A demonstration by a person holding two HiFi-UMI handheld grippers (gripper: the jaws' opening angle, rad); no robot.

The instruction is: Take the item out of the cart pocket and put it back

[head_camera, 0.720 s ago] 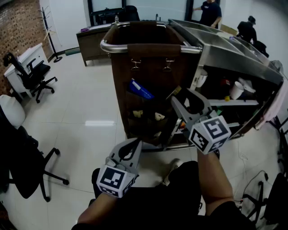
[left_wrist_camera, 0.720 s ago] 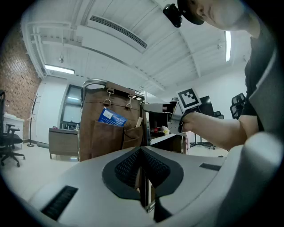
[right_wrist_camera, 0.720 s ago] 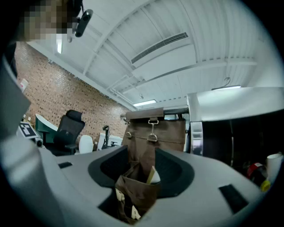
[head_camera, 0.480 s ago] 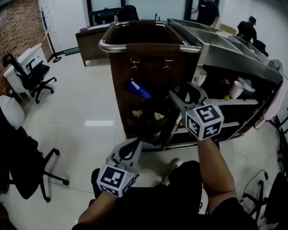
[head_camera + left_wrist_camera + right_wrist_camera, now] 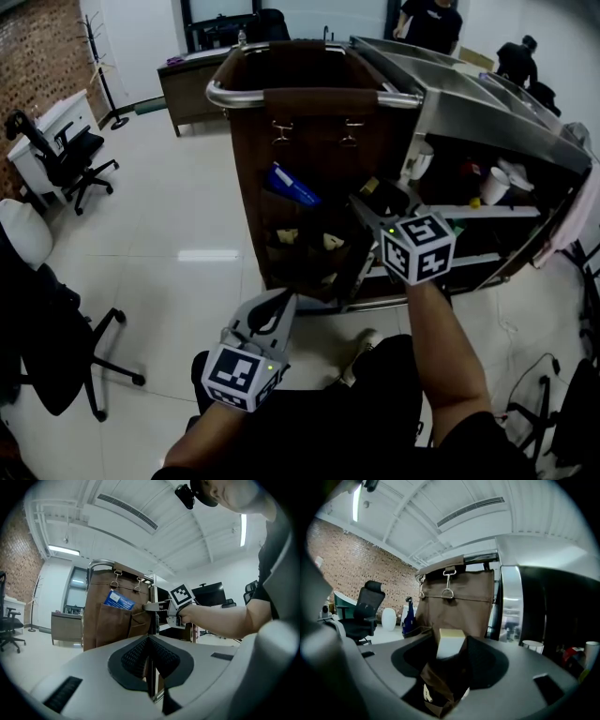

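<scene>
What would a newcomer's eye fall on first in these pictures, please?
Most likely the brown pocket bag hanging on the end of the steel cart, centre of the head view, with a blue packet poking from an upper pocket. Next comes the right gripper at the bag's right side, jaws open around a pale block standing in a pocket. The left gripper hangs low, jaws shut.

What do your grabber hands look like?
The left gripper and the right gripper are grey claws, each with two pointed jaws. Each carries a white cube with black square markers on its faces. Inside the jaws are black bumpy pads. The forearms are bare, and the person wears a dark shirt.
</scene>
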